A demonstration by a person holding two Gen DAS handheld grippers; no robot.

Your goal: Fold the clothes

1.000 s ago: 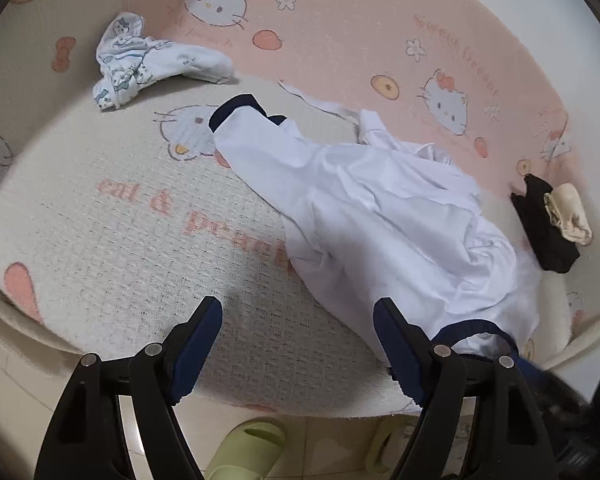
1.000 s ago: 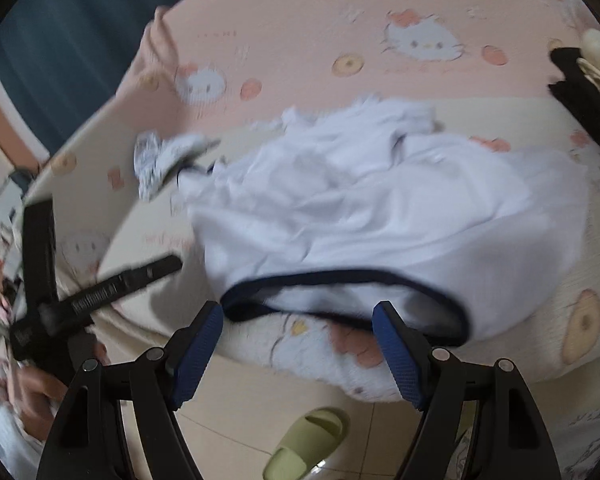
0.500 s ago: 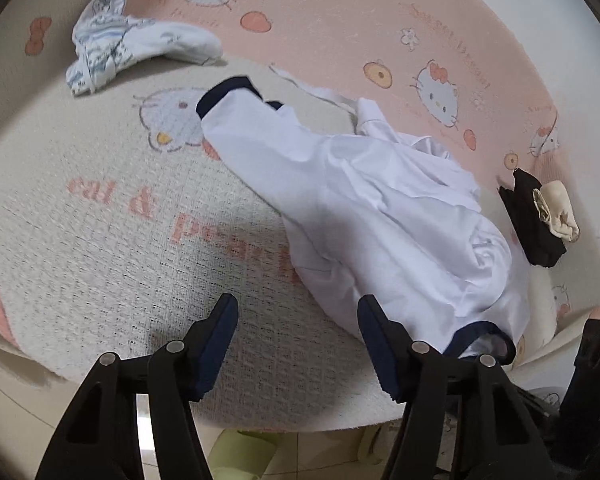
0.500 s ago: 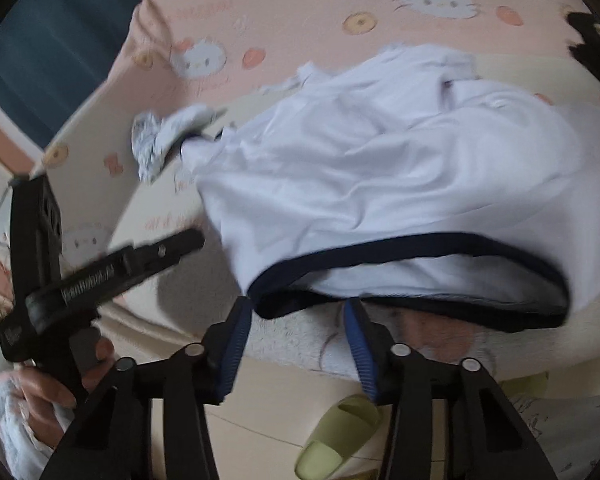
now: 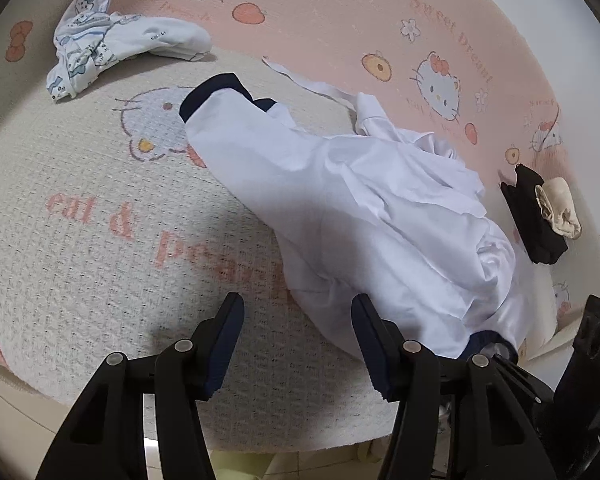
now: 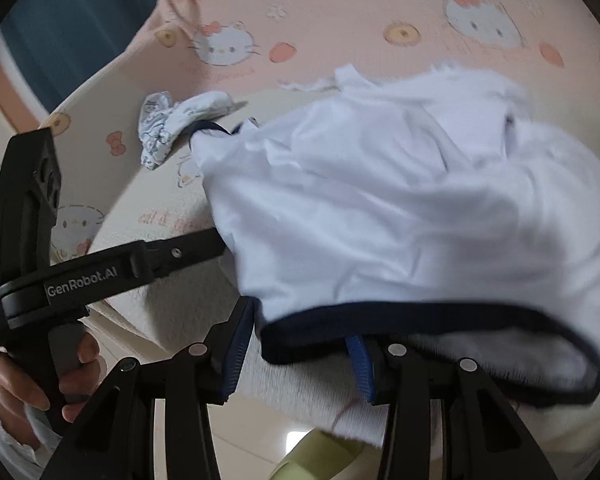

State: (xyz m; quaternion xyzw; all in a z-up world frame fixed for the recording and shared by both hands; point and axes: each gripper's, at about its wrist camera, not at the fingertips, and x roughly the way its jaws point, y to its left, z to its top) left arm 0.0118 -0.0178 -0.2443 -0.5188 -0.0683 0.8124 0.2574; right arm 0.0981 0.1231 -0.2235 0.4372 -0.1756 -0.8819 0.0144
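A crumpled white garment [image 5: 364,208] with navy trim lies on the Hello Kitty blanket [image 5: 80,184], one navy-cuffed sleeve [image 5: 212,92] stretched toward the far left. My left gripper [image 5: 296,312] is open just above the blanket, its right finger [image 5: 366,328] touching the garment's near edge. In the right wrist view the same garment [image 6: 400,208] fills the frame. Its navy hem [image 6: 420,314] lies across my open right gripper [image 6: 300,336], partly hiding the right finger [image 6: 358,360]. The left gripper's finger [image 6: 180,250] reaches the garment's left edge, held by a hand [image 6: 32,384].
A small white-and-blue printed garment [image 5: 112,44] lies at the far left. A black garment [image 5: 532,220] with a cream piece [image 5: 560,212] on it sits at the right. The blanket's near edge drops to a tiled floor with a green slipper [image 6: 316,456].
Both grippers moved forward to the garment and their fingers narrowed. The right one went from short of the navy hem to straddling it. The left one came up to the garment's near edge.
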